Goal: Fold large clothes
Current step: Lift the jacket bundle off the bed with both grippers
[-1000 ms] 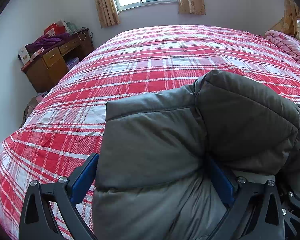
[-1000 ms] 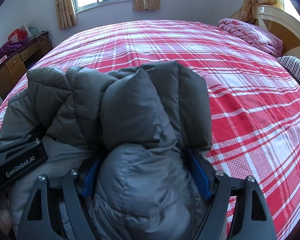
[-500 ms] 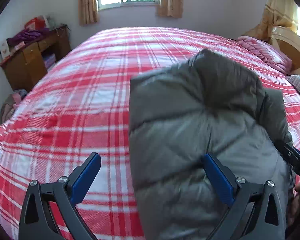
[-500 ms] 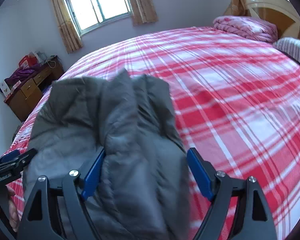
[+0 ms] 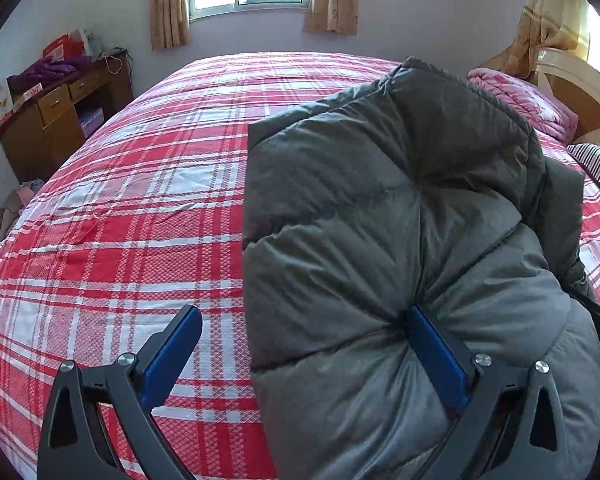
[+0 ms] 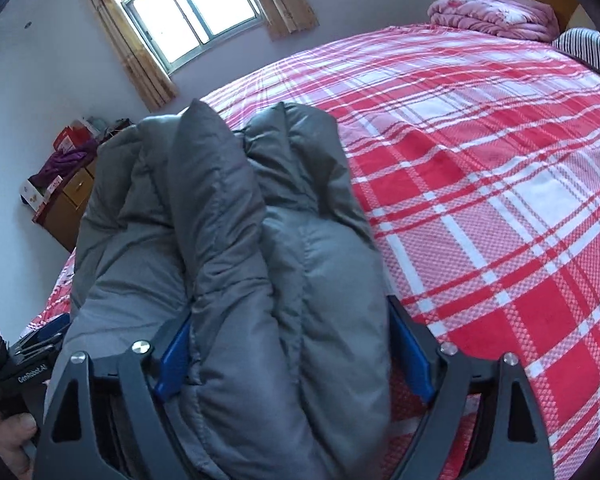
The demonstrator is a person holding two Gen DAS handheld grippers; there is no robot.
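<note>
Two claws flank the folded grey puffer jacket (image 5: 400, 240) on the bed (image 5: 140, 200); the right claw (image 6: 292, 356), just opening, straddles its bulk; the left claw (image 5: 300, 356) stands apart, one pad dented into it; I'd withdraw both gently so the fold keeps.

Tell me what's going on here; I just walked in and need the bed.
A person with a gripper in each hand is folding a grey puffer jacket on the red plaid bed. The bundled jacket sits between the fingers of the right gripper, which have just been opening, apparently letting go. The left gripper is open: one finger digs into the jacket's side, the other hangs over bare sheet.
</note>
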